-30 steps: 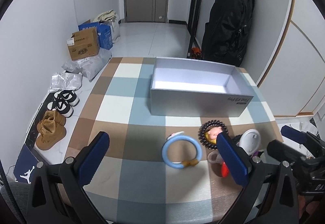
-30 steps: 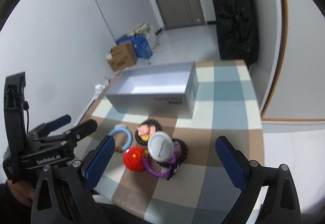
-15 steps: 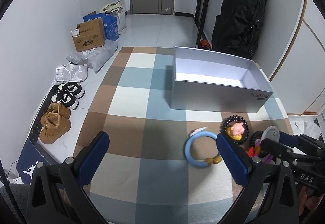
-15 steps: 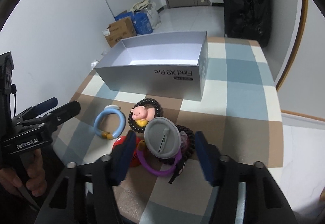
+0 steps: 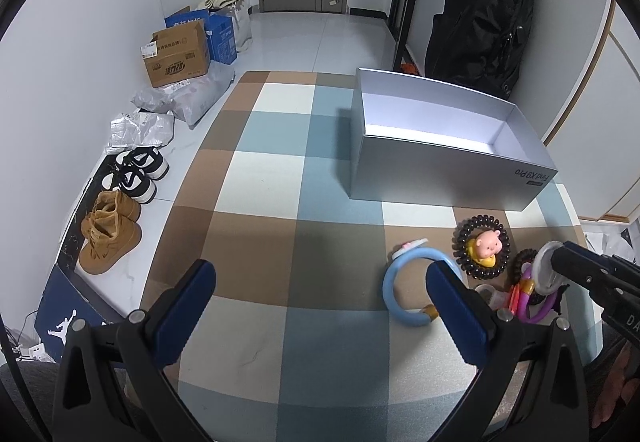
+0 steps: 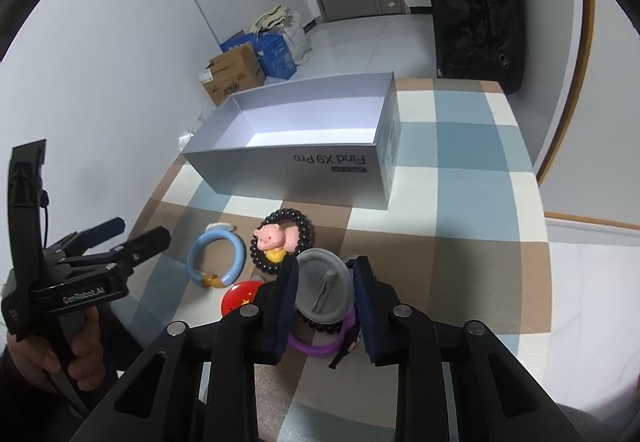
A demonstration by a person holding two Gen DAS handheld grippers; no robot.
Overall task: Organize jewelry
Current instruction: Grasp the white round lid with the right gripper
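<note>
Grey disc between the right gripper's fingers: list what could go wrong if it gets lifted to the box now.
1. The grey disc sits atop a purple ring and dark beaded bracelet; lifting may drag them along.
2. The right gripper pinches only the disc's rim, so it could slip or tilt.
3. The pig-charm bracelet lies on the path to the silver box and could get knocked.
</note>
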